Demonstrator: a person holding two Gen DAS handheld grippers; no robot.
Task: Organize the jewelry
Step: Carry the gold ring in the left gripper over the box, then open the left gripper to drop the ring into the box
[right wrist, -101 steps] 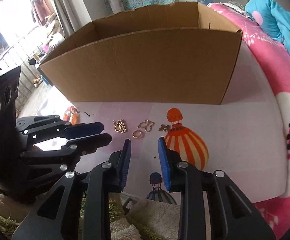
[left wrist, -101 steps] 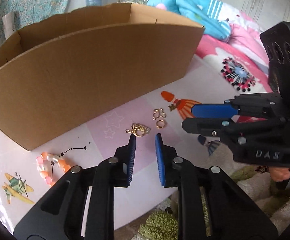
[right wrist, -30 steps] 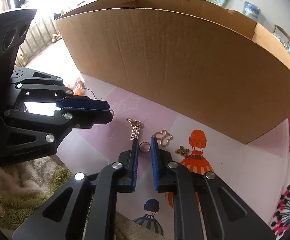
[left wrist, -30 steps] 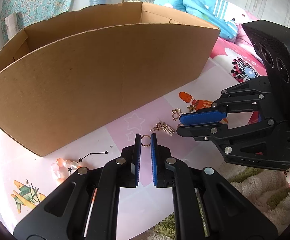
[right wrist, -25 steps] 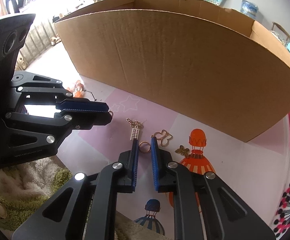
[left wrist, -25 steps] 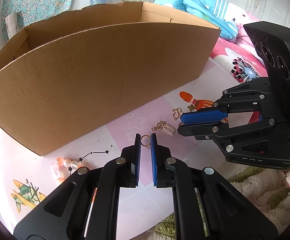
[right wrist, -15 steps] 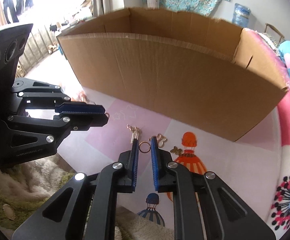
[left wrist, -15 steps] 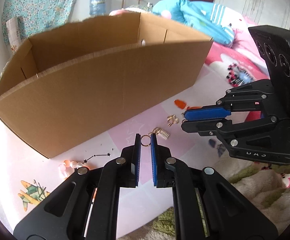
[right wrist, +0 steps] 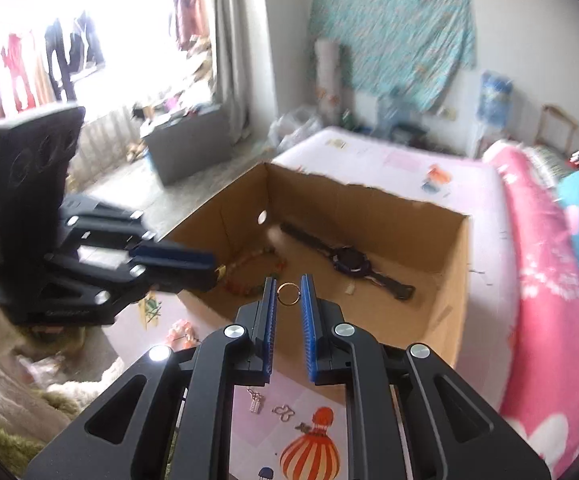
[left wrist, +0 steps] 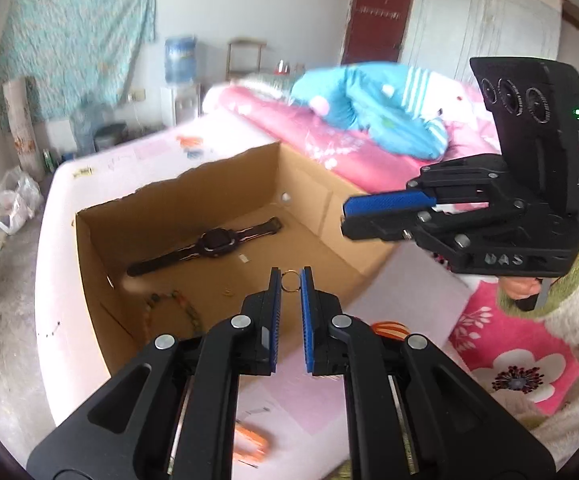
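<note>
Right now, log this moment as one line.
left gripper: shut on small gold ring | right gripper: shut on small gold hoop | both above open cardboard box

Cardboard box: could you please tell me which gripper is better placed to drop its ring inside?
Left, narrowly: the left gripper holds its ring over the box floor near the watch. The right gripper holds a second ring over the opening too, so either could release.

There was one cardboard box [left wrist: 329, 208], with one black watch [left wrist: 209, 242] and one string of beads [right wrist: 249, 270] lying in it. Two small gold rings were in view, one ring [left wrist: 290, 281] pinched in the left gripper [left wrist: 290, 282] and another ring [right wrist: 288, 293] in the right gripper [right wrist: 288, 294]. On the printed sheet [right wrist: 329, 404] before the box lay three small gold charms [right wrist: 283, 414] and one peach bead bracelet [right wrist: 181, 330].
</note>
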